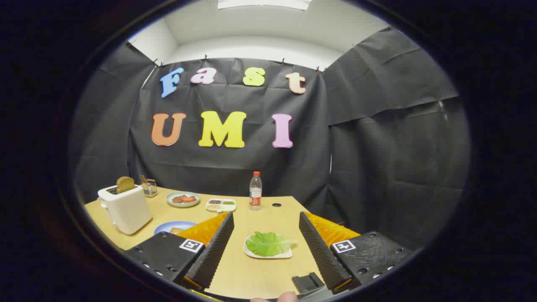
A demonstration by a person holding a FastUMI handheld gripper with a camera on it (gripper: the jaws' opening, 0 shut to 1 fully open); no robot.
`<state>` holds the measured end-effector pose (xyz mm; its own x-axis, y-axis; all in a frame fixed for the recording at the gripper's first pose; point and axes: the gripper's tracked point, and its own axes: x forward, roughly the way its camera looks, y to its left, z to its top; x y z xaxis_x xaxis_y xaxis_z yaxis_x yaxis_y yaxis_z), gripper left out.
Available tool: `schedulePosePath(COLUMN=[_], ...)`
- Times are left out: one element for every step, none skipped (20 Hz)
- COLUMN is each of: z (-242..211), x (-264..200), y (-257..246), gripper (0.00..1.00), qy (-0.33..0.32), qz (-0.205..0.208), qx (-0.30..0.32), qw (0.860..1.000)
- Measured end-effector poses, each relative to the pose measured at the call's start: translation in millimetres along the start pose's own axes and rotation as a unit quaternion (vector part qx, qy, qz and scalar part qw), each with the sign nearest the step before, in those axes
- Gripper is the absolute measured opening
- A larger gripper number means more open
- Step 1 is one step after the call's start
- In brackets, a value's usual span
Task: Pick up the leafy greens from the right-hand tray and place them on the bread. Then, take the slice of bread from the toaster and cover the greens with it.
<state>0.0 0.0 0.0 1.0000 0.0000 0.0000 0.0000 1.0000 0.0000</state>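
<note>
Black fingers (266,243) wide apart, empty, leafy greens (269,243) between

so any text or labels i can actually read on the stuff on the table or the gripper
Bottle label: too small and blurred to read.
Gripper, fingers open either side of the leafy greens: square black-and-white markers, patterns only, no words.
Toaster, with the bread slice sticking out of it: no readable marking.
Plates and trays: no text.

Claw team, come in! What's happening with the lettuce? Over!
Claw open, holding nothing. Lettuce leaf on its white tray, between the fingers. Bread slice up in toaster. Nothing blocking.
</note>
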Motion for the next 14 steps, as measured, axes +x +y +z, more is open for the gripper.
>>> schedulePosePath(z=[0,-1,0,1,1,1,2,2,2,3,4,4,6,6], x=[0,0,-2,-2,-3,-4,-6,-6,-7,-9,-11,-12,-13,-14], y=[0,1,2,3,4,7,10,12,14,16,18,19,21,23], gripper=[0.95,0.95,0.95,0.95,0.95,0.95,0.95,0.95,0.95,0.95,0.95,0.95,0.95,0.95], qy=[0.0,0.0,0.0,0.0,0.0,0.0,0.0,0.001,0.002,0.002,0.002,0.001,0.001,0.001], qz=[0.0,0.0,0.0,0.0,0.001,0.003,0.006,0.009,0.012,0.014,0.016,0.017,0.019,0.02], qx=[-0.001,-0.002,-0.003,-0.005,-0.005,-0.004,-0.003,-0.001,0.0,0.001,0.002,0.002,0.003,0.003], qw=[1.0,1.0,1.0,1.0,1.0,1.0,1.0,1.0,1.0,1.0,1.0,1.0,1.0,1.0])
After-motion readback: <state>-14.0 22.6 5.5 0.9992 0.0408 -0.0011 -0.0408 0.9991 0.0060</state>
